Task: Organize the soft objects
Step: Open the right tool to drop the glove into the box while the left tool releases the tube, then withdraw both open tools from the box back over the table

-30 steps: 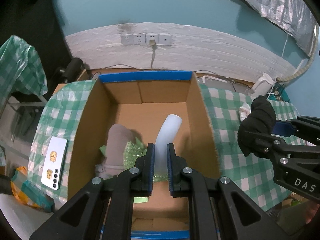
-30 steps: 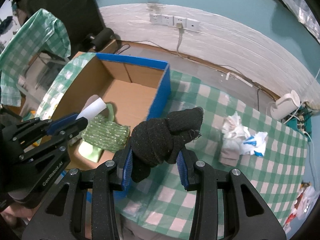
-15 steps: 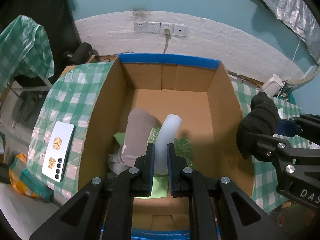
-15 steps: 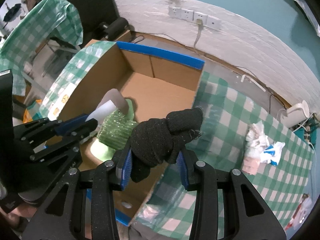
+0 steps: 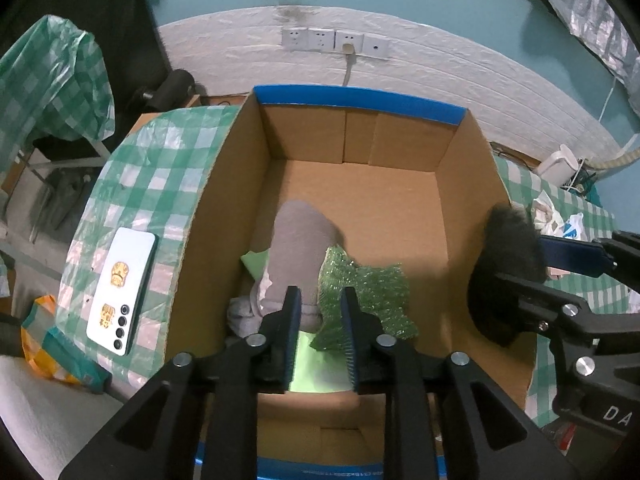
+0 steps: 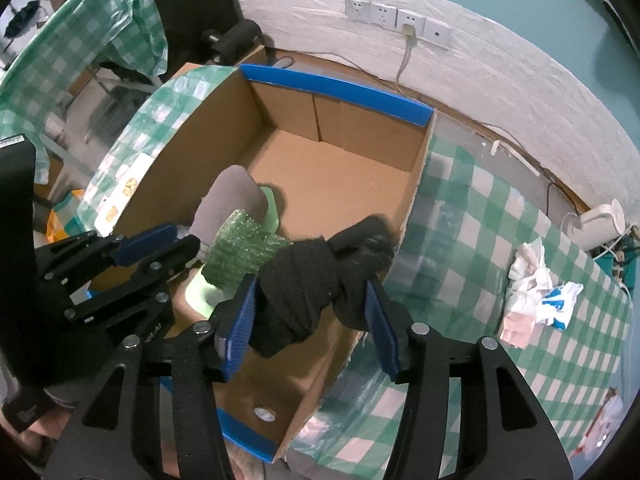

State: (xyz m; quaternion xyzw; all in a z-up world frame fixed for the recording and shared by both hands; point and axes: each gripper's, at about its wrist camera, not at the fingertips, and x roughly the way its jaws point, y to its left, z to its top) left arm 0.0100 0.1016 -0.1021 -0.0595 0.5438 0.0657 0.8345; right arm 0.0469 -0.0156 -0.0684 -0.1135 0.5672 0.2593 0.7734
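Both claws point steeply down over an open cardboard box (image 5: 472, 216) with blue-taped rims, standing on a bench covered with a green checked cloth (image 6: 496, 216).

Left claw (image 5: 319, 320): jaws opening, with nothing pinched between them. Through the gap show a grey sock (image 5: 298, 248) and a green bubble-wrap piece (image 5: 368, 288), both lying on the box floor at the near left. The sock lies partly over a pale green sheet (image 5: 252, 260); the bubble wrap touches the sock's right side.

Right claw (image 6: 310, 316): jaws opening. A black knotted sock (image 6: 320, 276) sits between the blue pads. The left pad appears to touch it; the right pad is close beside its bulge, and contact there cannot be told. The bundle hangs over the box's right wall, at its near end, partly inside the rim line. In the left wrist view the same black sock is blurred.

Outside the box: a white phone (image 5: 120, 292) lies flat on the cloth to the left; crumpled white wrappers (image 6: 536, 284) lie on the cloth to the right, well apart from the box.
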